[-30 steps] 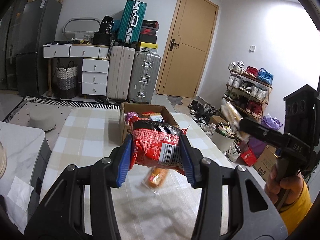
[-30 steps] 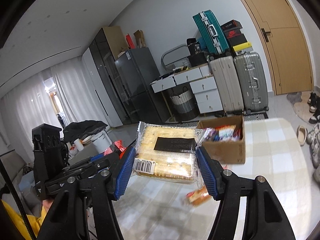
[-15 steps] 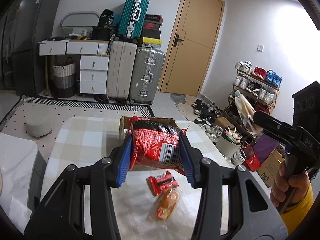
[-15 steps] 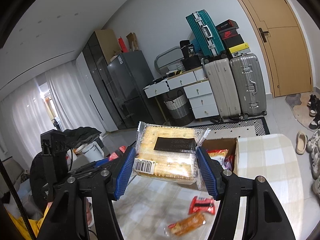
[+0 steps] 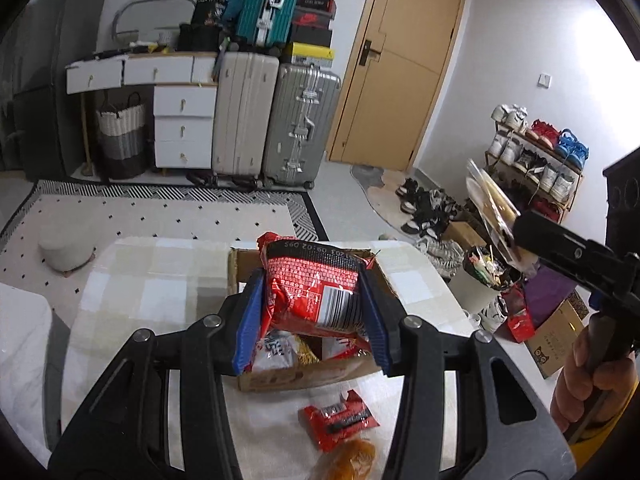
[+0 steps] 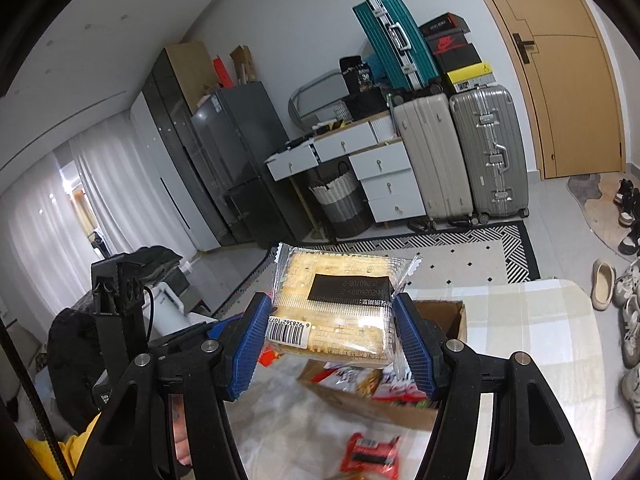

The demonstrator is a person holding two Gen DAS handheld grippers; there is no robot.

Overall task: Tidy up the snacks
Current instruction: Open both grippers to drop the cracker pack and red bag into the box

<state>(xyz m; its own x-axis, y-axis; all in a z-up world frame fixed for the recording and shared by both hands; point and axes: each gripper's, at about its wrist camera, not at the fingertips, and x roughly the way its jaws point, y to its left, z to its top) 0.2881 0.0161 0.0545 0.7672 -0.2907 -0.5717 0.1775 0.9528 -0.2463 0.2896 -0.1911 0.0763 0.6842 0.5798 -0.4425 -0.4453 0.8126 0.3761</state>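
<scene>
In the left wrist view, the left tool (image 5: pixel 313 312) pinches a red crinkled snack bag (image 5: pixel 314 288) between its blue pads, holding it over the open brown cardboard box (image 5: pixel 308 374), which sits on the counter with the pale checked cloth (image 5: pixel 160 280) and has other packets inside. In front of the box lie a small red wrapped bar (image 5: pixel 340 420) and an orange packet (image 5: pixel 352 458). At the right edge a hand (image 5: pixel 588 380) grips the right tool's handle.

In the right wrist view, the right tool (image 6: pixel 330 332) clamps a clear-wrapped pack of pale crackers (image 6: pixel 332 308), barcode facing the camera, held above the near edge of the same box (image 6: pixel 400 400). The red bar (image 6: pixel 370 456) lies blurred on the counter below. The left tool (image 6: pixel 188 340) shows at the left.
</scene>
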